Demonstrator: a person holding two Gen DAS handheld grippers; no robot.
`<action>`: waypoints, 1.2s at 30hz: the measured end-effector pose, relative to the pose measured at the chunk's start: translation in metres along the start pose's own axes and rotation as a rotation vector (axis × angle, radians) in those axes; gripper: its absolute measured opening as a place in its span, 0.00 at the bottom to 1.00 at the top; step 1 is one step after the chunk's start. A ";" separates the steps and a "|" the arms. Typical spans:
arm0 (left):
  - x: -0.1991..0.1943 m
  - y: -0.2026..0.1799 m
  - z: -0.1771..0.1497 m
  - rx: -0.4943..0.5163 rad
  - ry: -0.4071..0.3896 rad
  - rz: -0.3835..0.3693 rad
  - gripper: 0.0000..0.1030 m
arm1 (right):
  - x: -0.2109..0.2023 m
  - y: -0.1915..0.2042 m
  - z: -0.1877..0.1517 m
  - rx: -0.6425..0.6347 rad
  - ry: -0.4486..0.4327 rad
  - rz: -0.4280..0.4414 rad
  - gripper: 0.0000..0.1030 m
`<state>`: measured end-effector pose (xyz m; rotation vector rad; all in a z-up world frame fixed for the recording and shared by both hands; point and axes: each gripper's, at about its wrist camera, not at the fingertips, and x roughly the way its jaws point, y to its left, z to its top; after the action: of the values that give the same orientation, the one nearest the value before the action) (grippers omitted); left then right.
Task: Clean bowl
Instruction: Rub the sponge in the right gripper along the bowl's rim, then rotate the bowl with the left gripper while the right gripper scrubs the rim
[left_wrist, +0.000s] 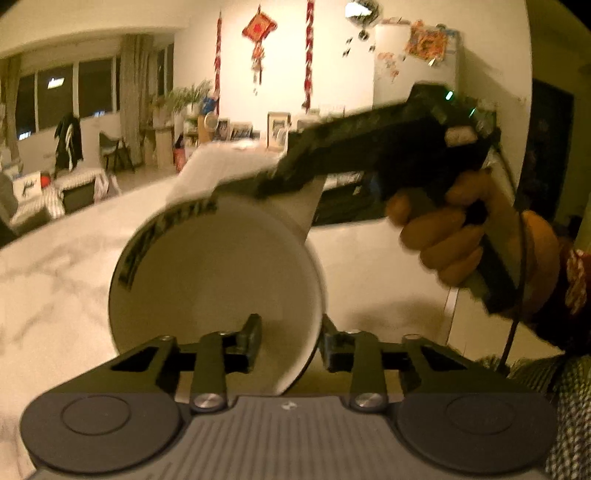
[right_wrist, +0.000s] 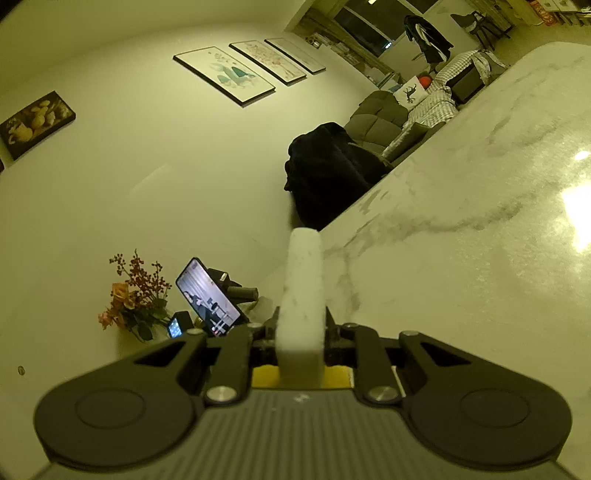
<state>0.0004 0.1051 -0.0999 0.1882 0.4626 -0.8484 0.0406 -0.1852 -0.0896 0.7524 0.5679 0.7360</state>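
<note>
Red wall hanging (left_wrist: 258, 27): carries a character, too blurred to read.
Bowl (left_wrist: 218, 280): dark band of marks along the rim, smeared, not legible.
Phone (right_wrist: 208, 297): screen lit and showing a picture, no text readable.
Small device beside the phone (right_wrist: 176, 326): glowing display, too small to make out.
Framed pictures (right_wrist: 225, 74): no lettering legible.

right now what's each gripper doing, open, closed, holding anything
left gripper: jaws closed on the rim of the bowl.
right gripper: jaws closed on the white sponge.
</note>
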 end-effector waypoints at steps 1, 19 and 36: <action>0.000 0.004 0.002 0.000 -0.007 -0.010 0.13 | 0.000 0.000 0.000 -0.001 0.001 -0.001 0.18; 0.006 0.045 -0.038 -0.070 0.018 -0.031 0.33 | -0.002 0.009 0.003 -0.011 -0.012 0.015 0.19; 0.054 0.061 -0.017 -0.102 -0.007 -0.033 0.35 | 0.001 0.001 -0.004 -0.006 0.005 -0.035 0.18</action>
<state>0.0721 0.1146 -0.1412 0.0833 0.5021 -0.8556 0.0378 -0.1827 -0.0916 0.7335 0.5811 0.7073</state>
